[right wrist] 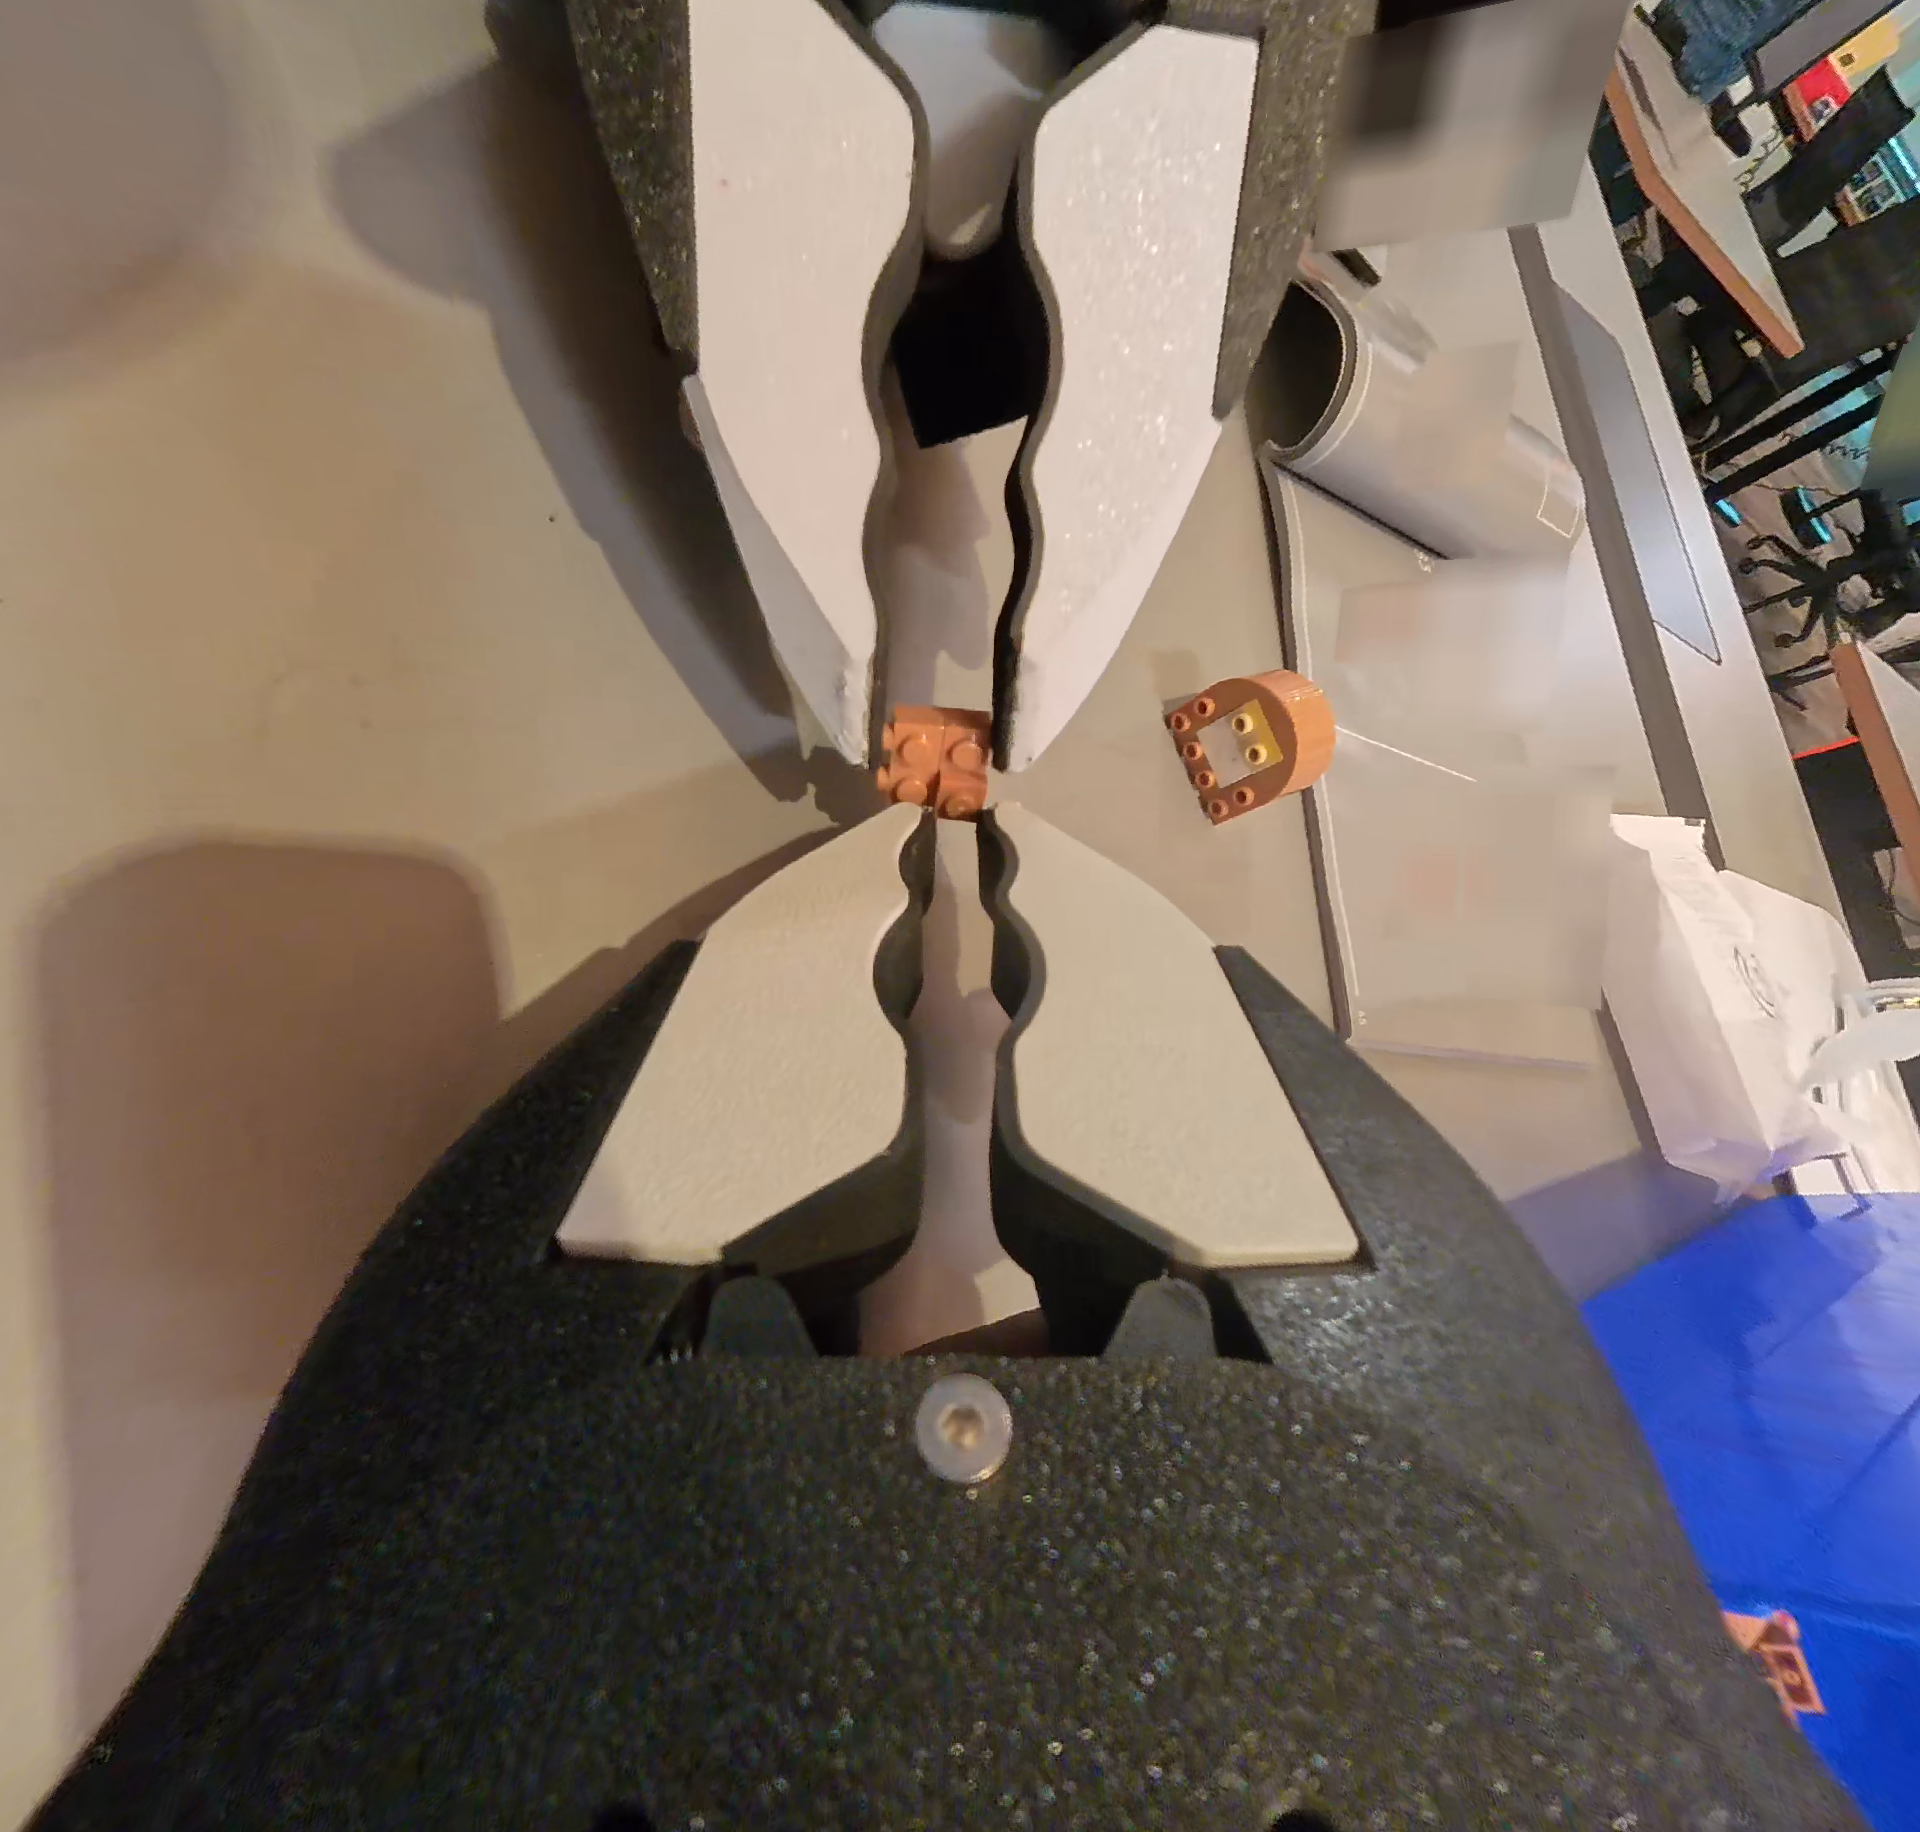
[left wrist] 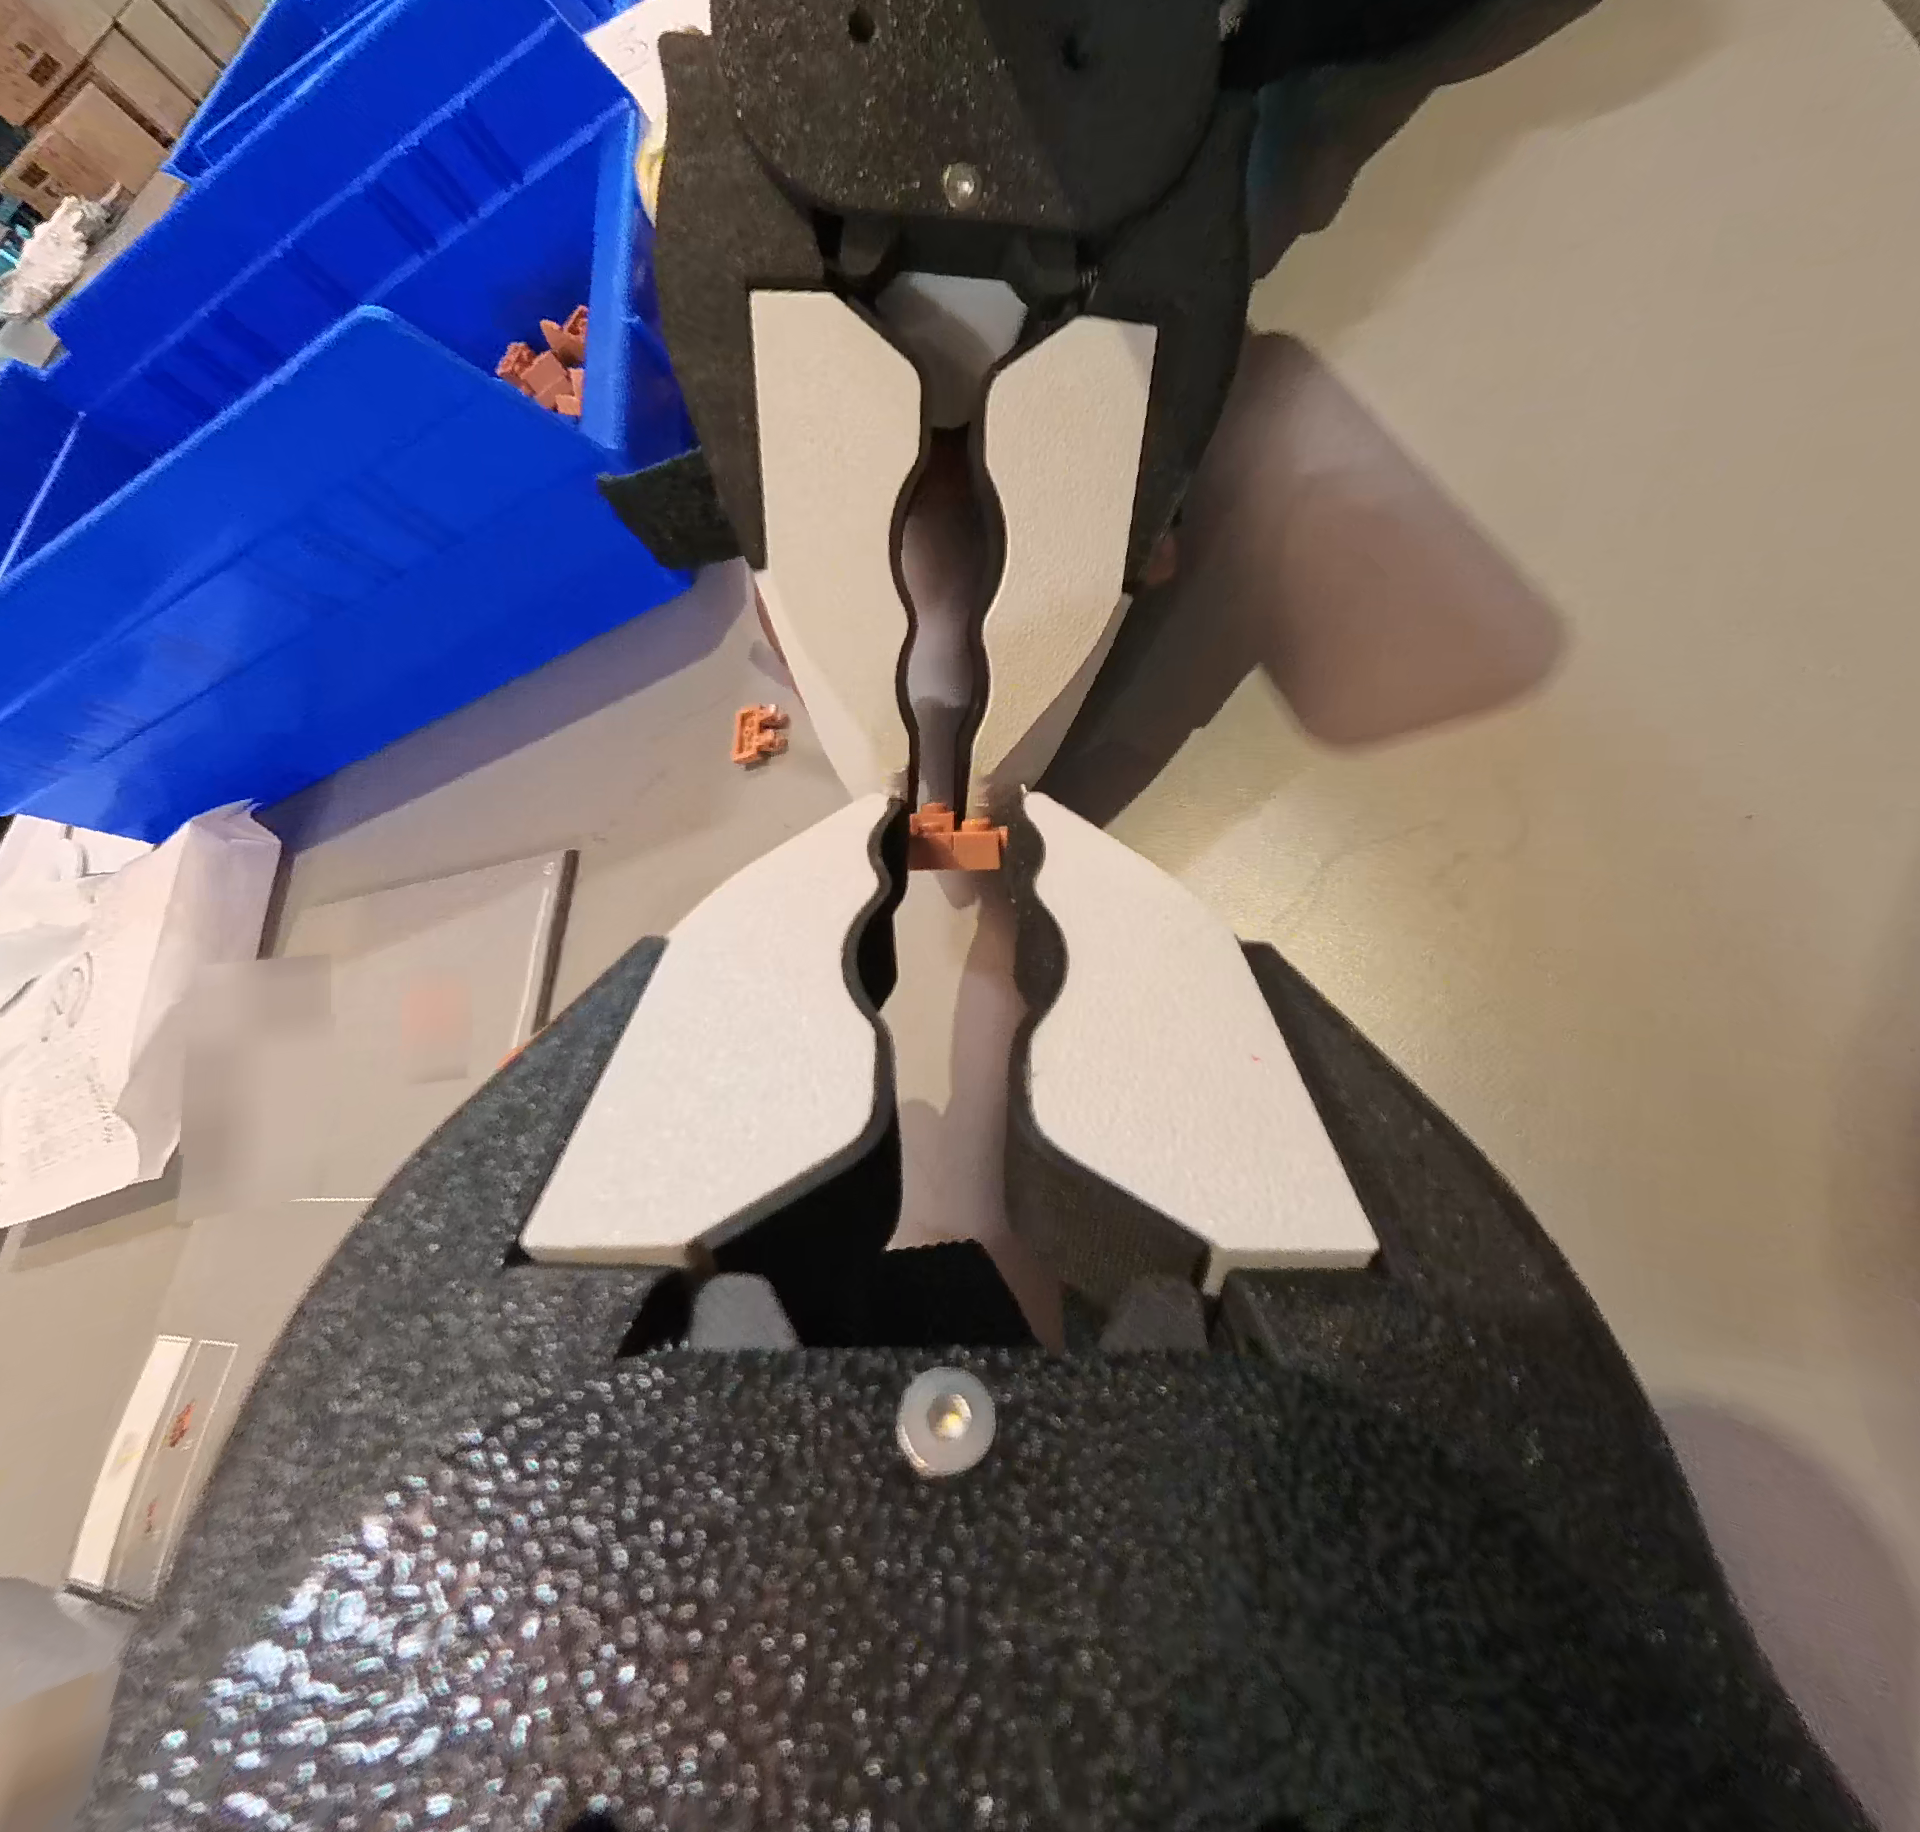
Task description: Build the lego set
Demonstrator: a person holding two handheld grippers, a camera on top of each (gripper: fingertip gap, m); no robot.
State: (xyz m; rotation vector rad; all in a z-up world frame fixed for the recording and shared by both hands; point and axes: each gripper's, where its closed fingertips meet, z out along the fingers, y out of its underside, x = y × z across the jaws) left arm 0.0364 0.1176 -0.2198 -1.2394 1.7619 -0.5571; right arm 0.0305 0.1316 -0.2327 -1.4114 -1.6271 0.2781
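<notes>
The small orange studded plastic brick pair [right wrist: 935,764] sits dead centre, pinched between your left gripper [left wrist: 954,837] fingertips. Your right gripper [right wrist: 954,816], narrowly parted, touches its 6 o'clock edge; whether it grips, I cannot tell. Light, rigid, slippery: hold flat sides.

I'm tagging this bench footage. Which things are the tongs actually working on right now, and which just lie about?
In hand:
- orange brick, clamped between the left tongs
- right tongs, tips at that brick's edge

Lying about:
- loose orange piece on the table
- round brown studded block
- blue bins
- papers
</notes>
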